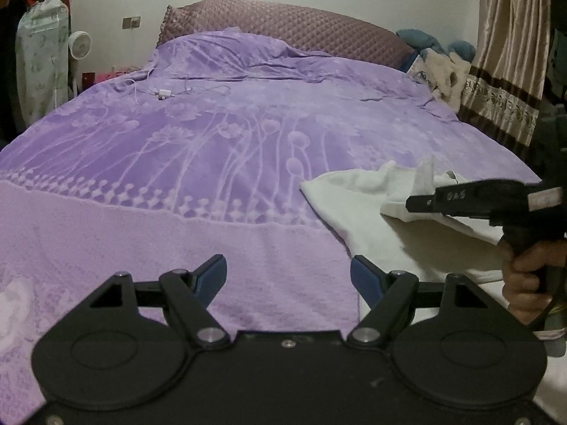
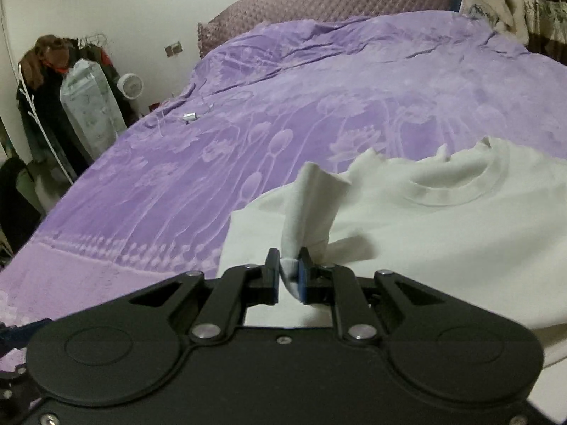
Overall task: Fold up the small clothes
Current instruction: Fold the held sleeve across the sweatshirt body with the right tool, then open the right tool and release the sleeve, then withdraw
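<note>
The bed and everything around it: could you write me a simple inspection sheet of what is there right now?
Surface: bed with a purple flowered blanket, rumpled near the quilted headboard.
Job's things: white shirt lying on the blanket, neckband showing; one bunched part is lifted.
Clutter: pile of cushions and fabric at the far corner of the bed.
Grippers: left gripper jaws wide apart, empty, over the blanket; right gripper jaws shut on the shirt's bunched part.
Cables: white charger cable lying on the blanket.
Surroundings: small white fan, hanging clothes, patterned curtain.
</note>
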A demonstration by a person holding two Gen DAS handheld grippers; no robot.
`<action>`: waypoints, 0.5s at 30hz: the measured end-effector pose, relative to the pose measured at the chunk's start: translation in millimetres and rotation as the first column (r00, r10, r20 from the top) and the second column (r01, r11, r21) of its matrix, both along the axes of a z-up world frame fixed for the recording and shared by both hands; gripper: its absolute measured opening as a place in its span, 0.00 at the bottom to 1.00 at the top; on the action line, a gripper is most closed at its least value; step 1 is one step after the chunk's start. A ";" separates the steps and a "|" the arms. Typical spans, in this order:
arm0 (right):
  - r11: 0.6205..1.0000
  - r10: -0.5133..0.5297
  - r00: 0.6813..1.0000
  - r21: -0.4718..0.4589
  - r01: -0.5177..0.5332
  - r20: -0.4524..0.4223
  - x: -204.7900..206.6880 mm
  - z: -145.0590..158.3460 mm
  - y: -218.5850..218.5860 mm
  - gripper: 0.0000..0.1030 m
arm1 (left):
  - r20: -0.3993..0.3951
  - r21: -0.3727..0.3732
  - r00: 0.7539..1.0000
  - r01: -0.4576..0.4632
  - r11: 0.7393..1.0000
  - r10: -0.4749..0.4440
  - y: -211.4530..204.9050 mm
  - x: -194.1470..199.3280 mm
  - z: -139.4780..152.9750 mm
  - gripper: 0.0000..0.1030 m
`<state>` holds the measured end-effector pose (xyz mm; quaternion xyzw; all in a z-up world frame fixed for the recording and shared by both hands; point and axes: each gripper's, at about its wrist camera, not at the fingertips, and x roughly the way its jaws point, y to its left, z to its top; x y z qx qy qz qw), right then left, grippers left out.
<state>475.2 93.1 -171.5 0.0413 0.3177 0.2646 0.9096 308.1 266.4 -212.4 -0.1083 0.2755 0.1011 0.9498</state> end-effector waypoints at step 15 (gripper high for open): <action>0.952 0.227 0.973 -0.201 -0.232 -0.048 -34.1 -29.4 25.2 0.40 | -0.012 -0.048 1.000 0.024 0.999 -0.025 2.9 1.6 -3.6 0.76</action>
